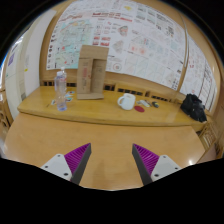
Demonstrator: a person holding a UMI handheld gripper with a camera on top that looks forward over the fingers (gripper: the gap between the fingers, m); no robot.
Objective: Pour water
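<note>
1. Gripper view looks across a bare stretch of wooden table (110,140) toward a raised wooden shelf or second table surface along the far side, under a wall covered in printed posters (120,40).
2. The hand-held gripper (112,160) is spread wide, its two purple pads (78,157) well apart and holding nothing; only table surface lies between them.
3. The water bottle (61,89) stands upright at the far left, on the far surface, beside a tall brown board or box (91,72). It is well beyond the fingers and left of their line.
4. A white cup or bowl (127,101) sits near the middle of the far surface, with small objects just to its right that are too small to name. A dark bag (194,107) rests at the far right.
5. The step in hand looks like the reach for the bottle. To do it well, swing left and go forward with the fingers open, and close on the bottle's body below its cap, keeping it upright.
6. Room is good: the near table is open, so the approach is free.
7. Watch the step edge of the far surface, and the brown board close to the bottle's right side, which leaves little space for the right finger.
8. The cup is well apart from the bottle, so carrying across needs a steady, level path.
</note>
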